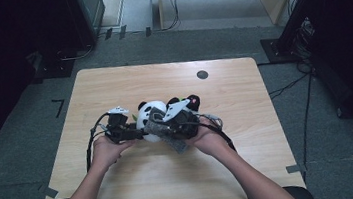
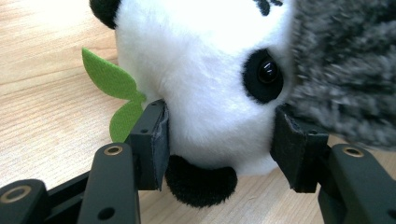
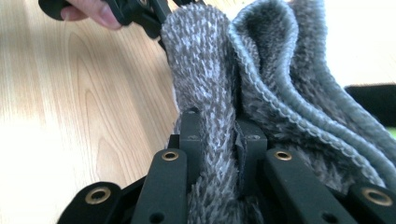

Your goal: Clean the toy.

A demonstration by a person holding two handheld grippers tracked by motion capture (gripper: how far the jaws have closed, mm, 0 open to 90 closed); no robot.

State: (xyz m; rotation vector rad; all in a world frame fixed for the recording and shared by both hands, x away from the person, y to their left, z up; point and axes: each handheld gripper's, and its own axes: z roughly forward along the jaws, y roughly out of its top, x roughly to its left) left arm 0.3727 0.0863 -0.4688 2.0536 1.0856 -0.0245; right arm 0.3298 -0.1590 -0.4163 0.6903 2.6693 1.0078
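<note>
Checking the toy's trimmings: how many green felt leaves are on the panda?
2 green felt leaves show in the left gripper view: a larger upper leaf and a smaller lower leaf, beside the white plush panda. Others may be hidden.

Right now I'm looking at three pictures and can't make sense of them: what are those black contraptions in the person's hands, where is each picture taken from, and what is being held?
There is no robot here. A person sits at a wooden table and holds a hand-operated clamp in each hand; each clamp has two black jaws.

The wide picture comes from a camera above the table. In it you see both forearms, the left gripper and the right gripper meeting over the toy.

The other two pictures come from small cameras riding on the clamps, looking along their jaws.

The left gripper's jaws press on either side of the white head of a plush panda, beside a green felt leaf. The right gripper's jaws are closed on a fold of a grey knitted cloth, which lies against the panda.
</note>
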